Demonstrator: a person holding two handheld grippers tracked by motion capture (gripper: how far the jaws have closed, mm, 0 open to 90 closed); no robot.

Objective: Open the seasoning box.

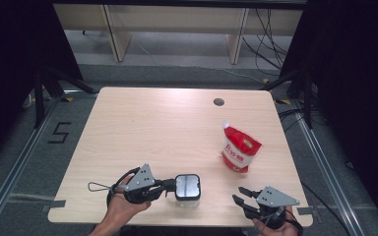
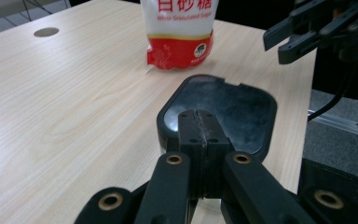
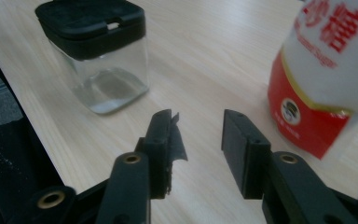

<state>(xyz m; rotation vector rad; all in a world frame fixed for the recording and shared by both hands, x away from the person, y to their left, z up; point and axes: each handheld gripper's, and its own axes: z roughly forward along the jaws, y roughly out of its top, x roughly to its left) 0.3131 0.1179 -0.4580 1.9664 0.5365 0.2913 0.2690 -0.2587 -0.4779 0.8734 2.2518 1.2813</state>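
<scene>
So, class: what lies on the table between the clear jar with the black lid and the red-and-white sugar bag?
Nothing: in the high view, bare wood separates the jar from the sugar bag. The right gripper view shows the same bare stretch.

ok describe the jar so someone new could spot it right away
On the wooden table, look along the near edge, at the tips of the left gripper. The jar is a small clear square container with a black lid, unlike the red and white sugar bag farther right.
</scene>
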